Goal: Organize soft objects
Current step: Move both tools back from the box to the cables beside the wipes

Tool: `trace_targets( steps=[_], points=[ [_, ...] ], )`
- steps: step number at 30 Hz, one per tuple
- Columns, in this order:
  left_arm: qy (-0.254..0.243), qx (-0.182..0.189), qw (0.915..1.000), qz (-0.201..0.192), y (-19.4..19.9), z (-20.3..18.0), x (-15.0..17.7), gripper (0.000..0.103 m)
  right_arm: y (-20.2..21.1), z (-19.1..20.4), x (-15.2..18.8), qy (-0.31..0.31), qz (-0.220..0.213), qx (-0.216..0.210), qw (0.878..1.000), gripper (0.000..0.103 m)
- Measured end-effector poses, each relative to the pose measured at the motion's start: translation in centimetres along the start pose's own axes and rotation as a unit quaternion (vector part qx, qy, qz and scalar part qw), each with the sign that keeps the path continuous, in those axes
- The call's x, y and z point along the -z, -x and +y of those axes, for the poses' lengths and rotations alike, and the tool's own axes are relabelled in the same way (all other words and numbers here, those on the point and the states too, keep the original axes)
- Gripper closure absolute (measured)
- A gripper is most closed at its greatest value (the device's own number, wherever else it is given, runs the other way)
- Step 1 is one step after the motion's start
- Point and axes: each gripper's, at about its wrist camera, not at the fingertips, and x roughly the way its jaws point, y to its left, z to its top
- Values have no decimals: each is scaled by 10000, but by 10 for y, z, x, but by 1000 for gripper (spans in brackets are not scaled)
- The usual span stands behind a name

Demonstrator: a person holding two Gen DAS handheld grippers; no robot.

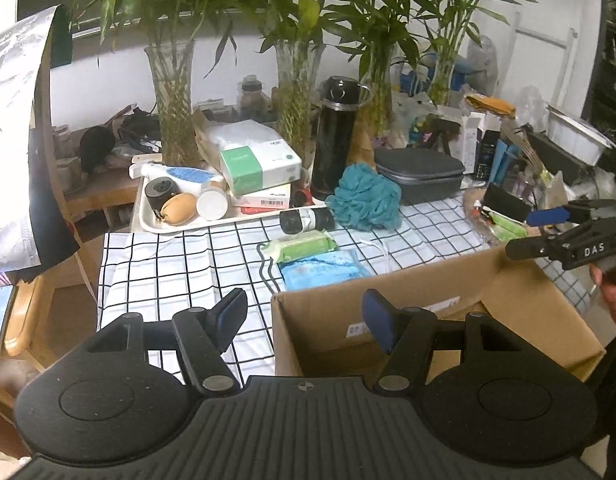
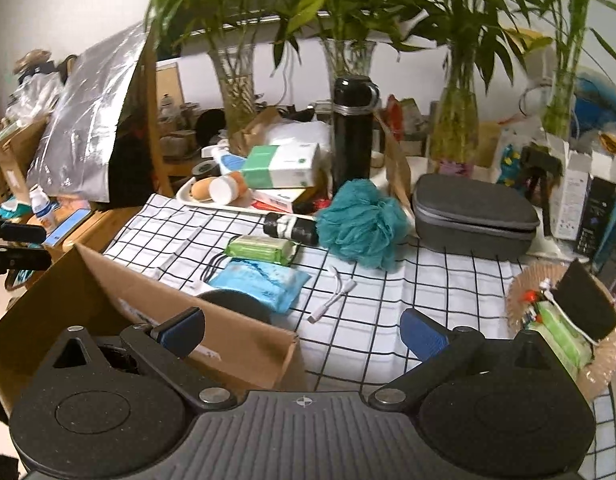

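The left gripper (image 1: 304,320) has its jaws parted about halfway with nothing between them, hanging over the near corner of the open cardboard box (image 1: 387,320); the right gripper (image 2: 304,332) has its jaws spread wide and bare too, over the box's other corner and the checked cloth (image 2: 427,280) on the bench. Beyond the box lie a blue soft pack (image 2: 264,280) touching its far wall and a green wipes pack (image 2: 260,249) just behind that; farther back the teal bath pouf (image 2: 359,224) rests between a black roll (image 2: 292,227) and a grey zip case (image 2: 473,216), before a black flask (image 2: 353,128).
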Motion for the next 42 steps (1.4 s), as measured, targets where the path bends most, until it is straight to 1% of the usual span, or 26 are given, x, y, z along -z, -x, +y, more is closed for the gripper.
trace_targets(
  steps=[6, 11, 20, 24, 28, 32, 35, 38, 42],
  points=[
    [-124, -60, 9999, -69, -8, 3, -6, 40, -7, -1, -4, -73, -37, -21, 10000, 0],
    [-78, -78, 9999, -81, -17, 12, -10, 40, -10, -4, -7, -193, -97, -19, 9998, 0],
    [-78, -120, 9999, -24, -43, 32, -23, 40, -23, -15, -14, -264, -112, 163, 9995, 0],
    [50, -27, 10000, 61, -56, 42, -29, 40, -27, -22, -18, -301, -129, 174, 9993, 0],
    [-18, 48, 9999, 101, -70, 44, -34, 40, -36, -28, -21, -269, -65, 212, 9994, 0],
    [20, 266, 9995, 192, -85, 50, -37, 40, -46, -33, -24, -236, 20, 178, 9996, 0],
    [157, 403, 9987, 270, -97, 59, -41, 40, -56, -37, -25, -207, 125, 186, 9995, 0],
    [306, 430, 9982, 294, -108, 67, -43, 40, -65, -40, -26, -157, 206, 181, 9995, 0],
    [383, 413, 9979, 305, -120, 74, -47, 40, -78, -46, -29, -191, 268, 145, 9994, 0]
  ],
)
